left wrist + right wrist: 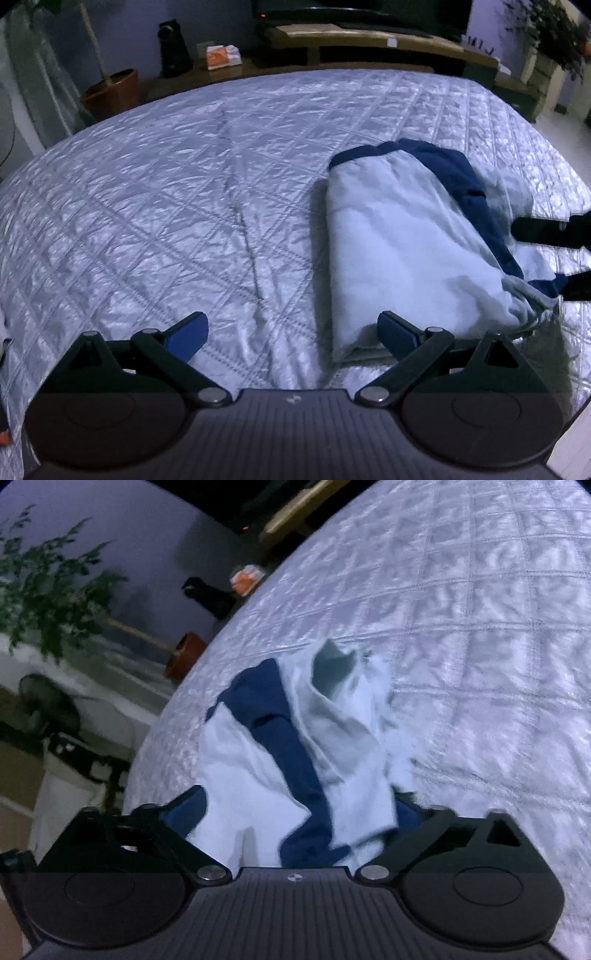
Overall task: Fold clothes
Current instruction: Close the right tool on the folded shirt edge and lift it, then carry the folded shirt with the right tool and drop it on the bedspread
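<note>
White and navy garment (402,236), silvery diamond-quilted bedspread (184,192)

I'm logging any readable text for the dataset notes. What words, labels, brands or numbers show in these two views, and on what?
No text is readable.
Orange and white box on the low shelf: print too blurred to read.
Left tool body: a small emblem, no letters.
Garment: no visible label.

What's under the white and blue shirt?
The shirt lies on the silvery quilted bedspread, which shows all around it. Whatever sits directly beneath the cloth is covered, so nothing else can be seen there.
</note>
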Available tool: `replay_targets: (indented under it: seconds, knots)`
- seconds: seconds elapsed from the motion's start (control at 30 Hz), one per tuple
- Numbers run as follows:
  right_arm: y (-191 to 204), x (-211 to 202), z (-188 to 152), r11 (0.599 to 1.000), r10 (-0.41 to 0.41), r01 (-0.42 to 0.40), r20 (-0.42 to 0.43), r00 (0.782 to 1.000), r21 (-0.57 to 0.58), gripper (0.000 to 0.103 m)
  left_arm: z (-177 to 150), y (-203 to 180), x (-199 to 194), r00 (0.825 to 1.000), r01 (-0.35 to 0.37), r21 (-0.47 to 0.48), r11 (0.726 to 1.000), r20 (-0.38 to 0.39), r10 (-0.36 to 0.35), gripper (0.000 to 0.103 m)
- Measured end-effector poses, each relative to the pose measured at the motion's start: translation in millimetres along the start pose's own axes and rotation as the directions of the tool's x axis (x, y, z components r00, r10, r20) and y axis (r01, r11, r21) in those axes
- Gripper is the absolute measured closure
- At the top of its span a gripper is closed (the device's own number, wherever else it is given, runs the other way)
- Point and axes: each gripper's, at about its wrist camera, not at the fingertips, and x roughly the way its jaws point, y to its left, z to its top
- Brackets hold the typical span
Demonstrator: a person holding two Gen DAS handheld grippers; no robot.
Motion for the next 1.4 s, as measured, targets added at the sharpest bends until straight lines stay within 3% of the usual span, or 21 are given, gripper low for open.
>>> replay_targets:
  seconds: [0.17,0.3,0.47,0.57,0.67,0.73,0.83,0.87,0.93,1.07,1.2,1.4]
  knots:
    - [3,19,14,0.996,0.078,-0.080,-0.084,0.993,-0.030,0.000,-4,-7,9,0.999,-0.018,0.036,0.999,-0.037,0.019,0.005]
    - [4,28,23,0.984,0.155,-0.167,-0.167,0.974,-0.060,0.003,-9,-7,12,0.999,-0.017,0.031,0.999,-0.048,0.019,0.004]
    - [4,34,31,0.972,0.182,-0.210,-0.231,0.956,-0.104,0.008,-15,-6,17,0.998,-0.016,0.018,1.000,-0.057,0.017,0.000]
    - [8,34,34,0.972,0.150,-0.187,-0.242,0.959,-0.140,0.024,-17,-4,18,0.998,-0.007,0.012,1.000,-0.058,0.007,0.000]
    - [16,33,30,0.969,0.086,-0.137,-0.240,0.967,-0.204,0.026,-20,-4,18,0.998,0.002,0.005,1.000,-0.059,-0.001,0.000]
    - [21,31,28,0.964,0.043,-0.103,-0.237,0.971,-0.247,0.034,-21,-3,18,0.998,0.004,-0.001,1.000,-0.062,-0.004,0.000]
    - [29,30,25,0.953,-0.017,-0.057,-0.237,0.971,-0.299,0.057,-23,-3,17,0.998,0.004,-0.004,1.000,-0.064,-0.004,0.000]
    - [28,30,22,0.957,-0.019,-0.056,-0.255,0.967,-0.284,0.072,-24,-3,17,0.998,0.004,-0.004,1.000,-0.065,-0.005,0.000]
    - [23,27,18,0.972,0.009,-0.072,-0.268,0.963,-0.225,0.073,-25,-3,16,0.998,0.006,-0.010,1.000,-0.066,-0.007,0.000]
    - [3,7,14,0.989,0.146,-0.150,-0.198,0.969,-0.003,0.077,-27,-1,14,0.998,0.002,-0.033,0.999,-0.061,-0.004,0.000]
    - [-17,-19,14,0.944,0.271,-0.253,-0.061,0.961,0.210,0.079,-26,0,7,1.000,0.021,-0.070,0.997,-0.018,-0.023,0.000]
    - [-29,-62,58,0.898,0.287,-0.332,0.188,0.939,0.289,0.079,-25,7,-3,1.000,0.004,-0.118,0.993,0.029,-0.001,0.006]
